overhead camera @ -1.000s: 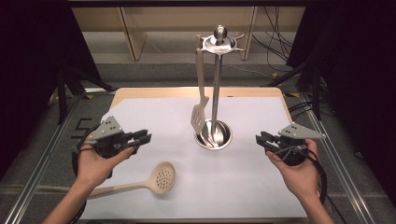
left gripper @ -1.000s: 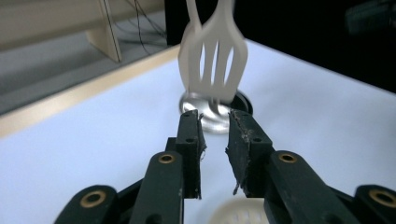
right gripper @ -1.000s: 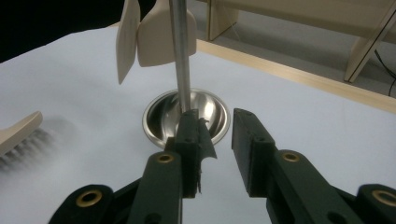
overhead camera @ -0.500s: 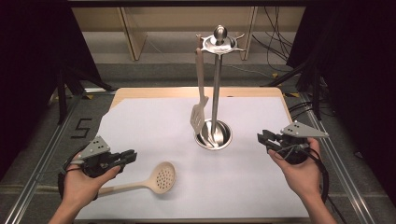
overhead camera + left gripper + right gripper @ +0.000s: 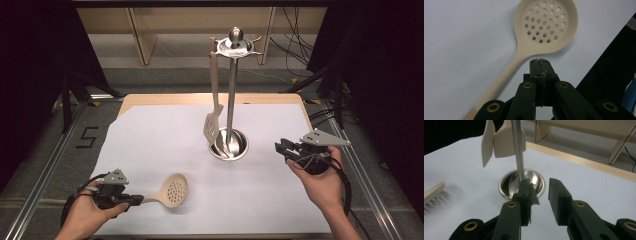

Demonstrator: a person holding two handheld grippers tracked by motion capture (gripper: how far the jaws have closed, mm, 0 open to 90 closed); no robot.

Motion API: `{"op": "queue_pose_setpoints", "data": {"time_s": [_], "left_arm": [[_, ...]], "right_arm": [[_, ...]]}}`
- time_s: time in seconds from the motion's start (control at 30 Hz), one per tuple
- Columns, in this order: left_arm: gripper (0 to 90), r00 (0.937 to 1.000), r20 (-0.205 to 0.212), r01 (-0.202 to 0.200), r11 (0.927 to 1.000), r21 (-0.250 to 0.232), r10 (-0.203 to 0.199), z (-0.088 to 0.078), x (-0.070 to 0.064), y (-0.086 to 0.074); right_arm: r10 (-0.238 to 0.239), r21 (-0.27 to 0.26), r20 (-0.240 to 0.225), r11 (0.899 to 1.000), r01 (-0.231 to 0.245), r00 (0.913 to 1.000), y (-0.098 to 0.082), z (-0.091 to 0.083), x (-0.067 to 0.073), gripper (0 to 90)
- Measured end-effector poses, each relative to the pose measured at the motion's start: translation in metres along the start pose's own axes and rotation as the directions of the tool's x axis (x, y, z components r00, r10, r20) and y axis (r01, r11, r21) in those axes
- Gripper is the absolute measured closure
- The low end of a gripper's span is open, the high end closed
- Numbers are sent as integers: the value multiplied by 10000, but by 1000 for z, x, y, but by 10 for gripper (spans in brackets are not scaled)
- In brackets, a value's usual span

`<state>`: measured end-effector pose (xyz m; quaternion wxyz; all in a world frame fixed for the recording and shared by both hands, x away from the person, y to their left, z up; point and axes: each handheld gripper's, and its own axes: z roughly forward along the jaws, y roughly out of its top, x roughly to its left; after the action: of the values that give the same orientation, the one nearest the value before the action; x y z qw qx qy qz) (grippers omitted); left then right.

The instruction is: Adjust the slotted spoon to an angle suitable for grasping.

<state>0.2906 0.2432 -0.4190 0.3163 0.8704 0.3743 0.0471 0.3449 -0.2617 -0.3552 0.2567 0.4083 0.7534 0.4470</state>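
A beige slotted spoon (image 5: 172, 191) (image 5: 544, 27) lies on the white sheet (image 5: 150, 150), its handle running toward the near left. My left gripper (image 5: 134, 200) (image 5: 540, 61) is low over that handle; its jaws have just been closing and now meet tip to tip with nothing between them, the handle passing beside and under them. My right gripper (image 5: 281, 148) (image 5: 540, 187) hovers open and empty, pointed at the steel utensil stand (image 5: 231, 90) (image 5: 517, 150). A beige spatula (image 5: 214, 115) (image 5: 509, 143) hangs from the stand.
The stand's round steel base (image 5: 228, 145) sits mid-table. A second flat utensil (image 5: 487, 142) hangs edge-on beside the spatula. The wooden table edge (image 5: 200, 98) borders the sheet at the back. Wooden shelving and cables lie beyond.
My left hand has moved down and toward the near left corner, onto the spoon's handle end, and its jaws have shut. The right hand has kept still.
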Motion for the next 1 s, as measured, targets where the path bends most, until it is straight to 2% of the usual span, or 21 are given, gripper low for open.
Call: {"op": "queue_pose_setpoints", "data": {"time_s": [0.07, 0.1, 0.13, 0.2, 0.27, 0.33, 0.4, 0.43, 0.47, 0.53, 0.57, 0.63, 0.67, 0.7, 0.77, 0.83, 0.87, 0.9, 0.93, 0.97, 1.0], "left_arm": [[892, 9998, 38, 172, 9994, 304, -173, 6, -2, -3], [892, 10000, 40, 45, 9991, 422, -46, 7, -2, -3], [892, 9999, 93, 127, 9984, 556, -132, 9, -3, -4], [892, 9994, 149, -326, 9944, 1003, 312, 10, -2, -5], [892, 9996, 167, -239, 9913, 1291, 219, 12, -1, -8], [892, 9997, -178, -124, 9845, 1748, 158, 14, 3, -12], [892, 9991, -370, 292, 9787, 2031, -222, 17, 8, -18], [892, 9983, -415, 497, 9695, 2401, -409, 18, 14, -22], [892, 9976, -395, 656, 9663, 2488, -575, 19, 17, -25], [892, 9922, -672, 1195, 9539, 2755, -1049, 19, 25, -33], [892, 9887, -899, 1405, 9521, 2714, -1203, 20, 27, -37], [892, 9856, -969, 1610, 9453, 2836, -1388, 19, 34, -41], [892, 9826, -1203, 1724, 9375, 3024, -1419, 18, 37, -42], [892, 9783, -1080, 2009, 9381, 2820, -1770, 18, 41, -44], [892, 9786, -1194, 1961, 9364, 2911, -1678, 16, 48, -44], [892, 9728, -1696, 2020, 9362, 2876, -1578, 14, 51, -44], [893, 9733, -1596, 2064, 9324, 2966, -1647, 13, 54, -43], [892, 9718, -1482, 2191, 9355, 2773, -1837, 15, 56, -44], [892, 9714, -1561, 2171, 9349, 2809, -1786, 15, 56, -42], [892, 9697, -1621, 2233, 9322, 2849, -1828, 15, 56, -42], [893, 9561, -1797, 2757, 9181, 2848, -2314, 16, 53, -40]], "right_arm": [[41, -41, 22, 10000, -41, 10000, 0, 0, 0, 721], [37, -9, 35, 10000, -37, 10000, 0, 0, 1, 721], [22, -46, 60, 10000, -22, 10000, 0, 1, 1, 720], [-37, -41, 113, 10000, 38, 9999, 1, 0, 2, 719], [56, -81, 92, 10000, -55, 9999, 1, 0, 4, 718], [-5, 30, -36, 10000, 5, 10000, 1, -1, 4, 717], [-49, 15, -28, 10000, 49, 10000, 1, 0, 4, 716], [-18, 19, -52, 10000, 18, 10000, 1, 0, 4, 715], [-4, -17, -94, 10000, 4, 10000, 1, 0, 4, 714], [-59, -55, 14, 10000, 59, 10000, 2, 0, 4, 714], [147, 32, -143, 9999, -146, 9998, 1, 0, 5, 713], [141, -38, 31, 9999, -141, 9999, 1, 1, 5, 712], [16, 5, 28, 10000, -16, 10000, 1, 1, 4, 712], [-6, 34, 8, 10000, 6, 10000, 0, 1, 4, 711], [-7, 32, -31, 10000, 7, 10000, 1, 1, 4, 711], [41, 40, -13, 10000, -41, 10000, 1, 0, 5, 711], [4, -8, -42, 10000, -4, 10000, 2, 0, 5, 711], [-1, -42, -8, 10000, 1, 10000, 2, -1, 6, 710], [20, -192, 55, 9998, -19, 10000, 2, 0, 7, 711], [-11, -31, -21, 10000, 11, 10000, 3, -2, 6, 711], [16, -38, -80, 10000, -16, 10000, 3, -1, 7, 711]]}}
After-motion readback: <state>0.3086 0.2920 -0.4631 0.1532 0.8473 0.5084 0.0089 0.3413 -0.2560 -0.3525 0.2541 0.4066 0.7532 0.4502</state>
